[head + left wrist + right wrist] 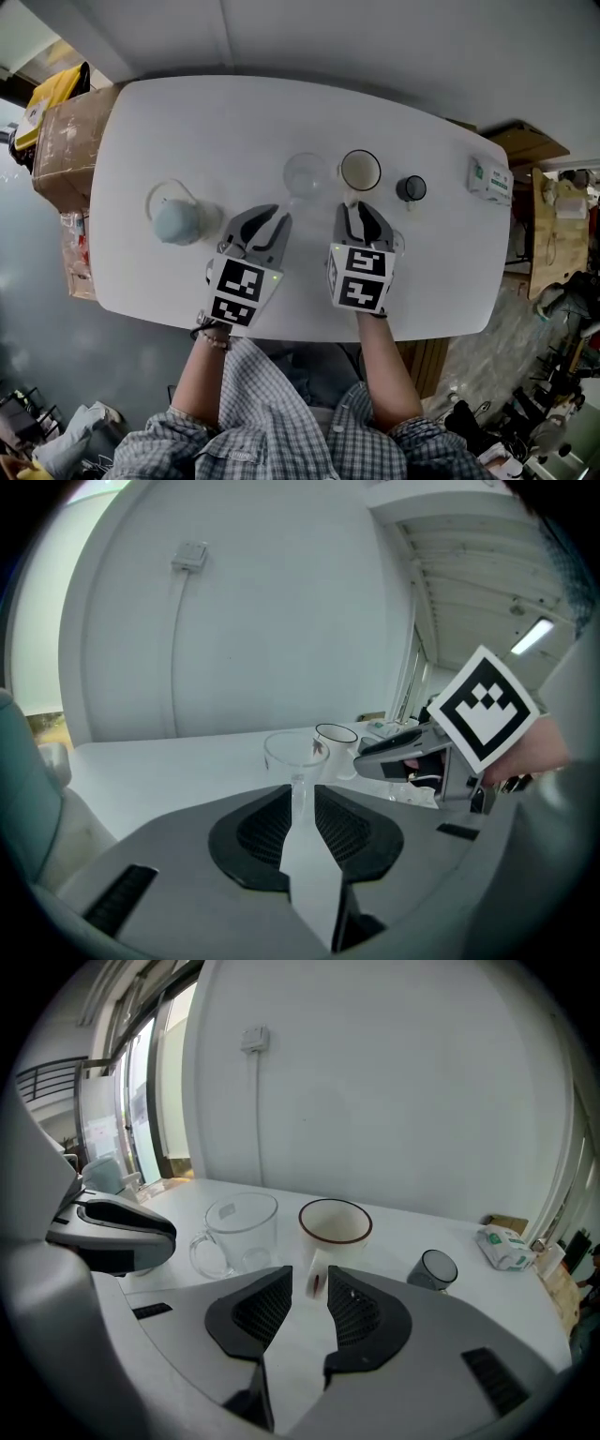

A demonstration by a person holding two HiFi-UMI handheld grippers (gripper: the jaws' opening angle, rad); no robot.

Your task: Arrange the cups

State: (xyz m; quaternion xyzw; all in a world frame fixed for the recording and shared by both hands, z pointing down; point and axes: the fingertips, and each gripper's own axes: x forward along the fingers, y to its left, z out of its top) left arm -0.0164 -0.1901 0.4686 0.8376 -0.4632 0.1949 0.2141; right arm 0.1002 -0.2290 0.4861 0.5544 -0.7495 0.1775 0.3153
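Your left gripper and right gripper sit side by side at the near half of the white table, both pointing away from you toward the row of cups.

Ahead of your left jaws stands the glass mug, upright, its handle turned back toward you. In the left gripper view the pads are drawn in to a thin slit, and the clear handle runs right down into it. It looks pinched, though clear glass against a white top makes the contact itself hard to confirm.

Over on the right, the white mug with the dark rim stands upright just beside the glass mug, the two close but not touching. Its handle points at you as well. In the right gripper view your jaws are spread a little, one pad on either side of that handle, with a sliver of table showing between the handle and the left pad.

Further right along the row sits a small dark cup, apart from the white mug, open end up. Well off to your left, the pale blue cup stands alone, near the left gripper's side.

At the far right end of the table lies a tissue pack. A cardboard box stands against the table's left end.
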